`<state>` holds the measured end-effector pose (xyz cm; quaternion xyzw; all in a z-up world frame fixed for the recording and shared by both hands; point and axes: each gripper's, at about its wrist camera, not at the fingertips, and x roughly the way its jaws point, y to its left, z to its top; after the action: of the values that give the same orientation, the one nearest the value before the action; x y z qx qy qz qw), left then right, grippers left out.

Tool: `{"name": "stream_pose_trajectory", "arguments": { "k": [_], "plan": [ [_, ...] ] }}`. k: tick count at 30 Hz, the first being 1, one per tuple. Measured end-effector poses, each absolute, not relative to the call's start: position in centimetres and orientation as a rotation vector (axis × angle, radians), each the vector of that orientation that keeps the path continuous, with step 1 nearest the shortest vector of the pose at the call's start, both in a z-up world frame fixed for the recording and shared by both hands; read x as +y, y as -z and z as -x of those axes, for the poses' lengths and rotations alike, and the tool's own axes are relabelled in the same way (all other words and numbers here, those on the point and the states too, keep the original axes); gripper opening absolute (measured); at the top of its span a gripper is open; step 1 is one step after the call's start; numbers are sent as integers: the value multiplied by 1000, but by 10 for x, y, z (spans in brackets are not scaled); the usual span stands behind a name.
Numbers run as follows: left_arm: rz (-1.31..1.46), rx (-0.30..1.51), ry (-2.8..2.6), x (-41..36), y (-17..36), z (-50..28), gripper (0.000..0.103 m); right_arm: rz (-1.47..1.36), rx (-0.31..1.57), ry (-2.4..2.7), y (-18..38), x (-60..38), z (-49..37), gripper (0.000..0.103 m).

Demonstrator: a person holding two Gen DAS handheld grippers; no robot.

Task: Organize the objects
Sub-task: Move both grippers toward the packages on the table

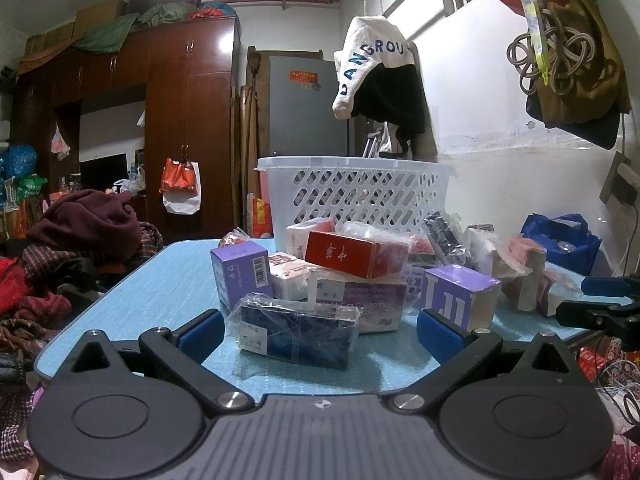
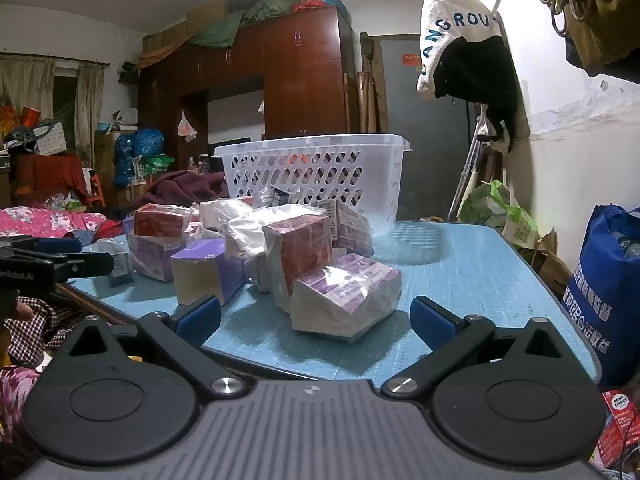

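On table [image 1: 160,280]: boxes | both fingers wide apart, empty | blue bag [image 2: 608,300] right view only

white hanging garment [image 1: 370,58]: "ANGROU" | red box [image 1: 354,258]: "中華" | hand-held gripper [image 2: 24,274]: "enRobot.AI"

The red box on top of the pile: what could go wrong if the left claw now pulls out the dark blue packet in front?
1. The red box lies tilted on other boxes, so it might slide off.
2. The dark blue packet is in loose plastic wrap; the open left claw may grip only the wrap.
3. The purple box stands near the right finger and could get pushed.
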<state>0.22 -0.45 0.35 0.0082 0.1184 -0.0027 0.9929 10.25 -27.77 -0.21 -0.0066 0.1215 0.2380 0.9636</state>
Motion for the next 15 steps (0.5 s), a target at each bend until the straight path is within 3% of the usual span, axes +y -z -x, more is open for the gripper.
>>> {"name": "stream_pose_trajectory", "arguments": {
  "k": [15],
  "plan": [
    [-23,235,2,-4,-3,-3,103,31,248,-435,5,-278,-104,103]
  ]
}}
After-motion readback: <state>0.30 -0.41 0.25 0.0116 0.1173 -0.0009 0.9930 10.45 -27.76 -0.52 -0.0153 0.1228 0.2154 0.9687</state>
